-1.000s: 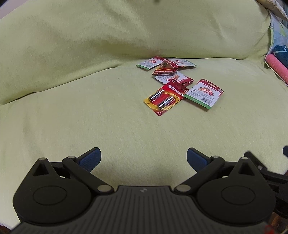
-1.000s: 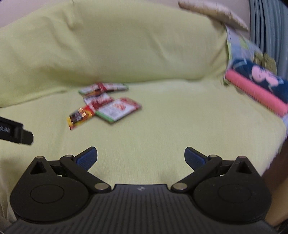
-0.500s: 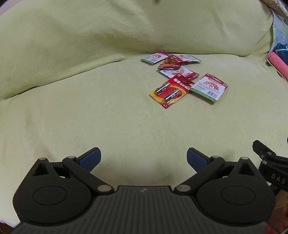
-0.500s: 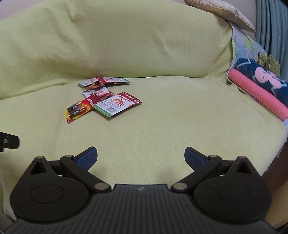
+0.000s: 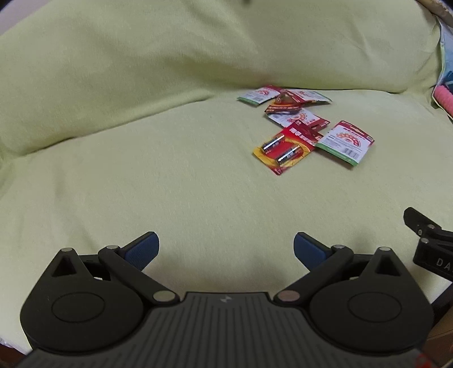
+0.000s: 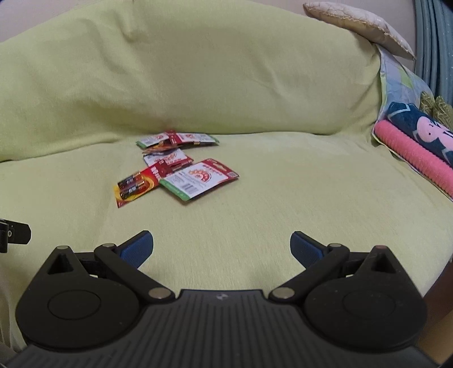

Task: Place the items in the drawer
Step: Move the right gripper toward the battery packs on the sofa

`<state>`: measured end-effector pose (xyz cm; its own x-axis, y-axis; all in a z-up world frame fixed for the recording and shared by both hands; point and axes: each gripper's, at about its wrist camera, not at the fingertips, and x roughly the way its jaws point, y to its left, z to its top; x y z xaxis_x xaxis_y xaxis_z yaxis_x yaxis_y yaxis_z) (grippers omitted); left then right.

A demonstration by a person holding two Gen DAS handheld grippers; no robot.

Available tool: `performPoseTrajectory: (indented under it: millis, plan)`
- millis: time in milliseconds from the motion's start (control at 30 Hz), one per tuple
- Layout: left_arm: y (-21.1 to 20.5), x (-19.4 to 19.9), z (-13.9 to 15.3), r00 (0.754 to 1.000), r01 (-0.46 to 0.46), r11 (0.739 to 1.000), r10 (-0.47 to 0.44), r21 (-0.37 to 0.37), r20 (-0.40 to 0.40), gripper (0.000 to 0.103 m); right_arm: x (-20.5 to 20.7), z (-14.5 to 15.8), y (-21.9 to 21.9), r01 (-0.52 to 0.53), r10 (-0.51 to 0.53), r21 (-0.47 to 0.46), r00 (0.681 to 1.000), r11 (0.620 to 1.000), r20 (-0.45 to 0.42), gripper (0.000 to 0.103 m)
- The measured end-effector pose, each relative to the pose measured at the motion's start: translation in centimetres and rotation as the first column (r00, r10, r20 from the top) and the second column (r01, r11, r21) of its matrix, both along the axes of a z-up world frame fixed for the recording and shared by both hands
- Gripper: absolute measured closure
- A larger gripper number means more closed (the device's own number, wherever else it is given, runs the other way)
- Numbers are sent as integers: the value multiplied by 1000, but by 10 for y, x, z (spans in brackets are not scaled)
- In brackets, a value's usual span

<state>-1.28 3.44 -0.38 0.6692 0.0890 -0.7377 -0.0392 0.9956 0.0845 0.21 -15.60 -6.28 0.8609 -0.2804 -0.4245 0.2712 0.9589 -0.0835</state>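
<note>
Several red battery blister packs lie in a loose pile on a yellow-green sofa seat. The nearest pack shows two batteries face up. Beside it lies a pack with its white back up. More packs sit farther back by the backrest. My left gripper hovers open well short of the pile, nothing between its blue pads. My right gripper is open too, to the right of the left one and short of the pile. No drawer is in view.
The sofa backrest rises behind the pile. A pink and dark blue folded blanket and a beige cushion lie at the right end. The right gripper's body shows at the left view's right edge.
Both grippers have pulled back and shifted a little; the pile now sits slightly farther away in the left view. The right gripper's body has come further into the left view. Both stay open.
</note>
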Motion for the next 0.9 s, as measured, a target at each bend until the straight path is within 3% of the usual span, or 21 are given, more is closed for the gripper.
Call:
performPoseTrajectory:
  millis: [300, 467, 900]
  plan:
    - [-1, 11, -4, 1000, 12, 999, -13, -33, -29, 1, -11, 23, -54, -98, 104, 67, 989, 993, -100, 1]
    - [-2, 20, -7, 1000, 15, 1000, -16, -27, -27, 1, -12, 29, -62, -167, 175, 73, 978, 983, -118, 1]
    - [-7, 50, -15, 999, 38, 999, -39, -23, -19, 1, 0, 24, -62, -200, 214, 106, 967, 974, -136, 1]
